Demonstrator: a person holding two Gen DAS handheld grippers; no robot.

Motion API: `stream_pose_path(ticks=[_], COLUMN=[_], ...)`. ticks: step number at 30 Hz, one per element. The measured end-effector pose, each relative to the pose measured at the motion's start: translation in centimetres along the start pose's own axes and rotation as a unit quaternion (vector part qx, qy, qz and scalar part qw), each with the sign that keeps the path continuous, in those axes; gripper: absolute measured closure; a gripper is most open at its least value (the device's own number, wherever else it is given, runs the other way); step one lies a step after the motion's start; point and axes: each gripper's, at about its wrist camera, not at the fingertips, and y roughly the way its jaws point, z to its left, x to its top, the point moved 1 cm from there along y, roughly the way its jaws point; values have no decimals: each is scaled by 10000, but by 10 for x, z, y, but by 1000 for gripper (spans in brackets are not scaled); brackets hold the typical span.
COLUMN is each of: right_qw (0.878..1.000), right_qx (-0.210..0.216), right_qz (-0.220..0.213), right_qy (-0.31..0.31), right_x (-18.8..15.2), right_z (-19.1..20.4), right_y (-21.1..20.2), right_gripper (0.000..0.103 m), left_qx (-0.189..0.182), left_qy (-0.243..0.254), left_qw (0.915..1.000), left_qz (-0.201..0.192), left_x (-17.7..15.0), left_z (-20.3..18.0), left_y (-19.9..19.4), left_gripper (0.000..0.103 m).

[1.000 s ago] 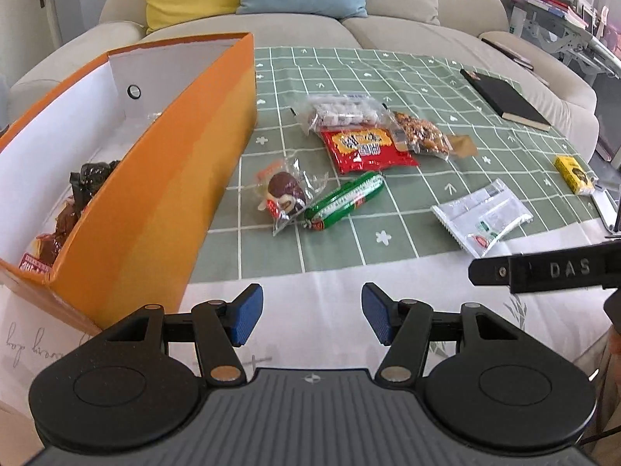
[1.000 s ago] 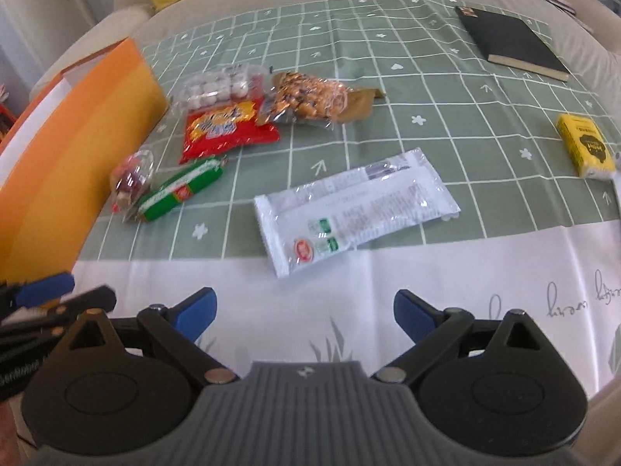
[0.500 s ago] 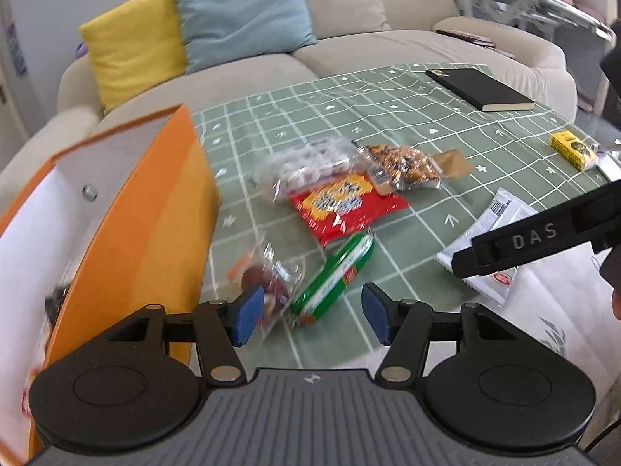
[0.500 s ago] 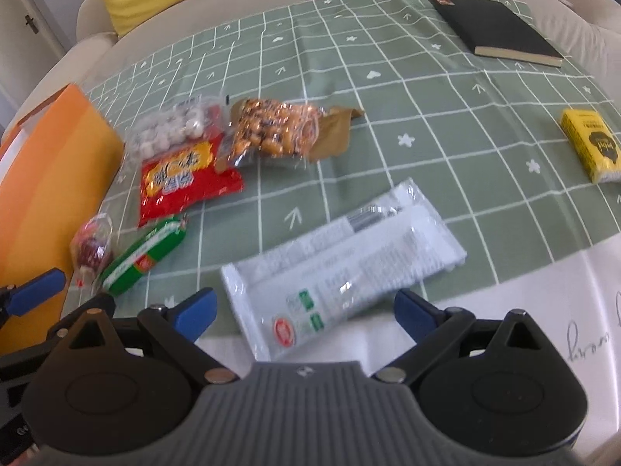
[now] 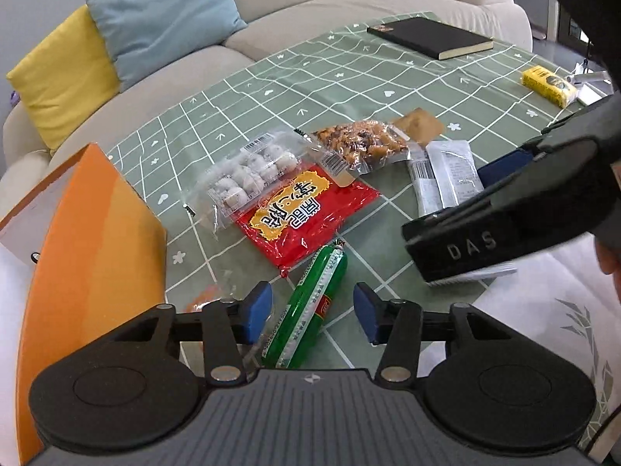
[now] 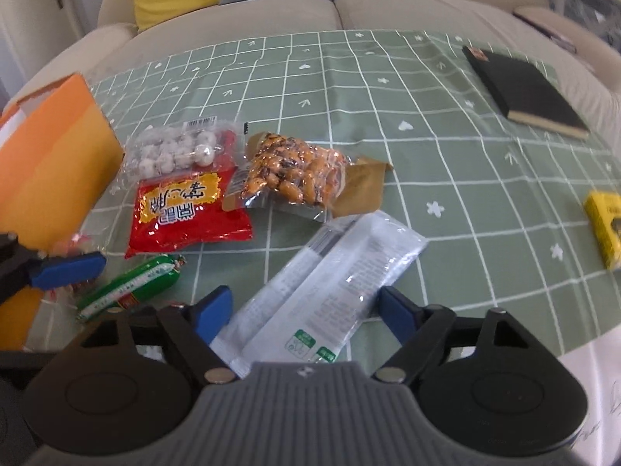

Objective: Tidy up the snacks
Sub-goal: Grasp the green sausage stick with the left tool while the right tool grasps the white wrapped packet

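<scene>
My left gripper [image 5: 312,312] straddles a green sausage stick [image 5: 314,303] on the green checked cloth. Its jaws are closing and the blue pads stand just clear of the stick. A clear candy wrapper [image 5: 209,303] lies by its left pad. My right gripper [image 6: 304,312] straddles a white flat packet [image 6: 333,283], its jaws closing too, the pads close beside the packet's edges. Beyond lie a red packet [image 5: 306,213], a clear pack of white balls [image 5: 248,178] and a bag of nuts [image 5: 361,143]. An orange box [image 5: 97,252] stands on the left.
A black notebook [image 6: 524,89] lies at the far right of the cloth and a small yellow pack [image 6: 605,229] nearer the right edge. A beige sofa with yellow and blue cushions [image 5: 155,19] runs behind the table. White cloth [image 5: 543,310] covers the near edge.
Both grippers have moved forward and down onto the snacks. The left one has rolled and now frames the green stick; the right one frames the white packet. Both pairs of jaws have narrowed.
</scene>
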Motion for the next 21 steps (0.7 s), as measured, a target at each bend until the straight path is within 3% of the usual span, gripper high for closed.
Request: stream_pose_path(ticks=[6,11,21], right_qw=[9998,9996,9981], right_qx=[-40,202,556], right_qz=[-8,44,157], right_qy=[-218,-201,-226], right_x=[-2,-8,-23], right_z=[1,1,5], right_y=[-3,-11,-31], right_gripper=[40,49,54], left_qx=[-181,-244,-233], left_qy=[-290,-615,-1420], left_qw=[9991,9975,9896], left_qz=[260,254,30], left_x=[3,-2,-12], left_z=[4,5,8], left_y=[8,4,-15], left_gripper=[75,77,78])
